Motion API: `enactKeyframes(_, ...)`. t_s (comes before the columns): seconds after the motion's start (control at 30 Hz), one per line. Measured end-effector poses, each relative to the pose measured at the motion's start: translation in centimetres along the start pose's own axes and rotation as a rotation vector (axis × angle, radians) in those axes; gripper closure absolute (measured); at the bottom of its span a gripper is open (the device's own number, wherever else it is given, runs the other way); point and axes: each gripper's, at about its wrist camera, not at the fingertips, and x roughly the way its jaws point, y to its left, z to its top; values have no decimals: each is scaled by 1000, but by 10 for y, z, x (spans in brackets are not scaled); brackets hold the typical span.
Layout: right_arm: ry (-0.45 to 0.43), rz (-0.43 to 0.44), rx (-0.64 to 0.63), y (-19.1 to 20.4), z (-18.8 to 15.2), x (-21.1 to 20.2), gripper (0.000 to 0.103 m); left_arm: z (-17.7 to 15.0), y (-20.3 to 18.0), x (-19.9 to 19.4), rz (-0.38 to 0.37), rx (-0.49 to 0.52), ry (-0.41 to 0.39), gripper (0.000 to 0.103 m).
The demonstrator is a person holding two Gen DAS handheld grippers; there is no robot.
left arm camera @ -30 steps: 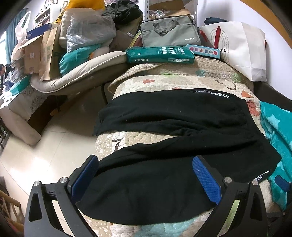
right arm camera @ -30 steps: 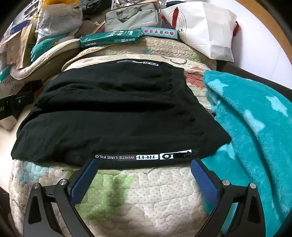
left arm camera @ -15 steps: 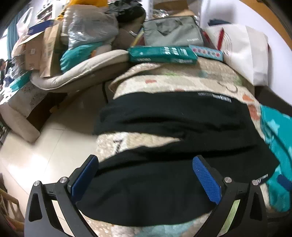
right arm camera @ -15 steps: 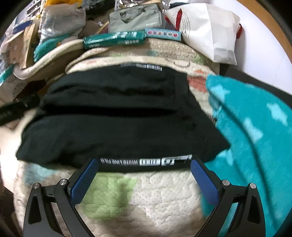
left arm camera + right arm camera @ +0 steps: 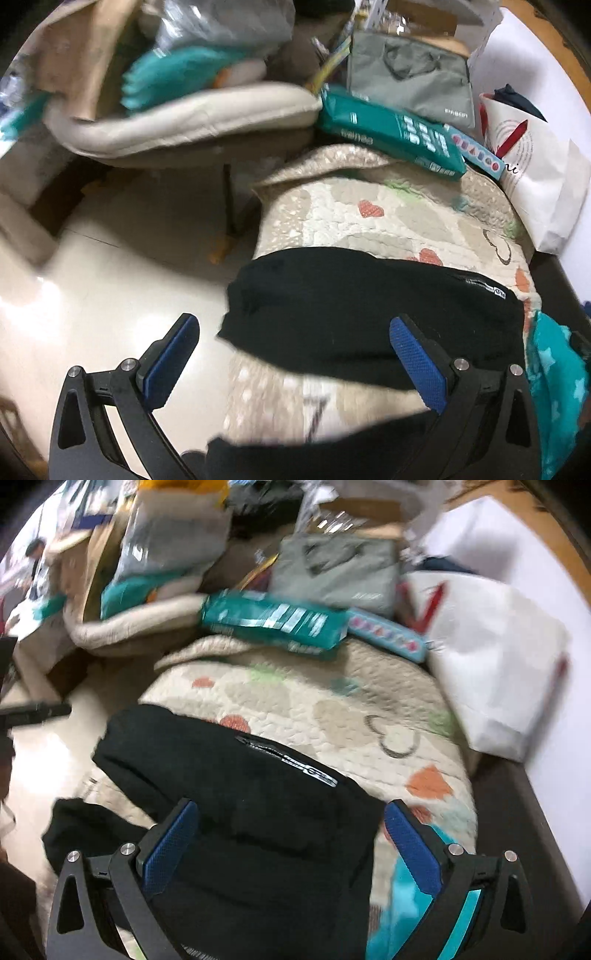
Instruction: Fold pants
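Note:
Black pants (image 5: 369, 317) lie spread on a quilted pad (image 5: 388, 221) with heart prints, both legs reaching left to the pad's edge. In the right wrist view the pants (image 5: 258, 812) fill the lower middle, with a white-lettered strip on them. My left gripper (image 5: 295, 365) is open and empty above the gap between the two legs, near the pad's left edge. My right gripper (image 5: 291, 845) is open and empty over the upper part of the pants. Both views are blurred.
A teal star blanket (image 5: 557, 376) lies at the pad's right. A green packet (image 5: 391, 133), grey bag (image 5: 413, 81) and white paper bag (image 5: 535, 177) sit at the far end. A beige cushion (image 5: 184, 122) and piled clutter stand left, over tiled floor (image 5: 110, 288).
Both grippers have moved forward over the pants toward the far end; the views tilt and blur. The near leg has slipped to the bottom of the left view. Jaws stay open.

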Motion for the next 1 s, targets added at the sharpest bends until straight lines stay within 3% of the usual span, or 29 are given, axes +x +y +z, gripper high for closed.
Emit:
enactKeyframes(0.2,132,86,-145,2,24,89,13,33,9,80,-84,48,72,19)
enactKeyframes(0.43,195,160,-130,-8,50,160,18,54,-8,141,-102,246,113,20)
enactKeyframes(0.53,212,233,-95,-10,58,181,18,56,-17,159,-139,331,137,20)
enactKeyframes(0.7,270,337,-104,0,56,207,19,56,-15,164,-213,354,165,20)
enactKeyframes(0.73,274,361,-101,1,55,208,23,54,-15,162,-220,366,168,23)
enactKeyframes(0.77,280,382,-99,2,53,209,38,52,-15,160,-226,377,170,31)
enactKeyframes(0.8,293,416,-85,4,51,210,45,51,-15,158,-227,382,171,36)
enactKeyframes(0.87,298,445,-65,7,49,208,74,50,-18,150,-221,403,169,69)
enactKeyframes(0.93,294,461,-58,11,48,200,88,50,-21,142,-217,412,174,92)
enactKeyframes(1.0,276,438,-73,18,47,186,92,48,-27,134,-188,436,166,96)
